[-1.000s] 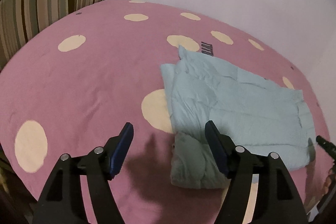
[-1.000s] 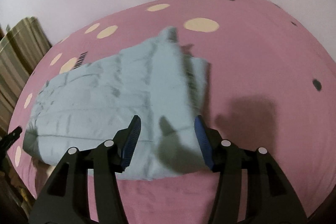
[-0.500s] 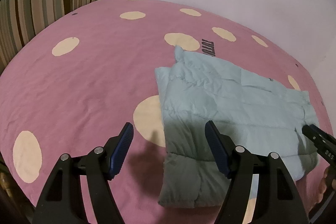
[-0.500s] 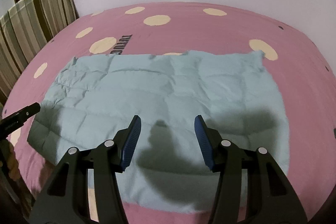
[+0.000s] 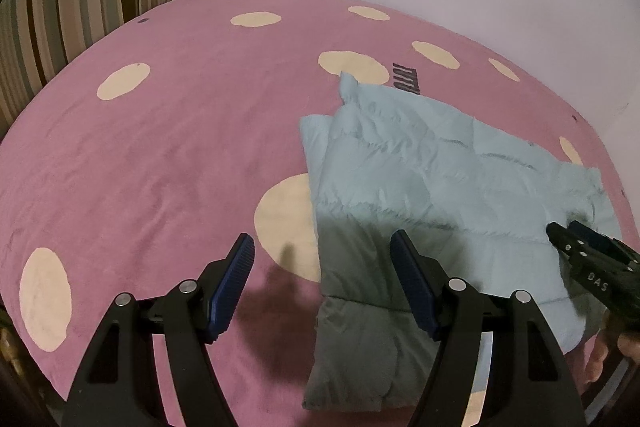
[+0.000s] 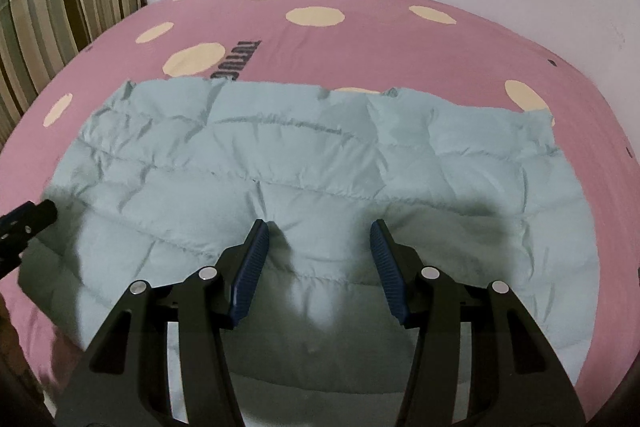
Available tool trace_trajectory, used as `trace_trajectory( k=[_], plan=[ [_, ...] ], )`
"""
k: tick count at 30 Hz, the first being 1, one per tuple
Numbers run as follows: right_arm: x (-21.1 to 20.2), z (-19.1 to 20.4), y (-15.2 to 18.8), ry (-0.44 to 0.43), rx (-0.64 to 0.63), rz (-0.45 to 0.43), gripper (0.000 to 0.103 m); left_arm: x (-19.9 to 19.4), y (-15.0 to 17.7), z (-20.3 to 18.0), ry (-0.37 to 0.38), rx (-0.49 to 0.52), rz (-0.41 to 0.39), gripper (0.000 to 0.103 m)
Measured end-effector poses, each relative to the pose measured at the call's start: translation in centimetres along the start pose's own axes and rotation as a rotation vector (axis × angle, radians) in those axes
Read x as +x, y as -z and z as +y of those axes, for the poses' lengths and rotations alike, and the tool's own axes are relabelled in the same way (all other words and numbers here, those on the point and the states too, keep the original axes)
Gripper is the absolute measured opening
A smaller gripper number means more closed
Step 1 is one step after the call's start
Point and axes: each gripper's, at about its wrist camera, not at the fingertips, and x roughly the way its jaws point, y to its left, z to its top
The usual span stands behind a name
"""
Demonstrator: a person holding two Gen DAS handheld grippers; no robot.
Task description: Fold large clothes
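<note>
Puffy blue jacket (image 6: 304, 163) lies flat on the big pink bed cover (image 5: 168, 147) with cream dots. It is folded into a long shape, and its long side runs from left to right in the right wrist view. The right gripper (image 6: 316, 259) hangs right over its near edge, so it is the closer one. Its fingers are spread apart and hold nothing. The left gripper (image 5: 322, 283) hangs over the jacket's left end. One finger is over the jacket and one is over bare cover. Its fingers are spread wide and empty too.
</note>
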Motion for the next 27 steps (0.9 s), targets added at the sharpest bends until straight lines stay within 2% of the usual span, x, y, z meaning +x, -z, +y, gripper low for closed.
trace_trajectory(
  k=[10,27],
  plan=[
    [2.5,0.3,1.3,0.041,-0.024,0.029,0.053,0.9,0.2,-0.4,-0.007,0.005,0.011,0.070],
    [2.7,0.4,1.6,0.044,-0.024,0.020,0.053,2.1,-0.8,-1.4,-0.014,0.018,0.026,0.070]
  ],
)
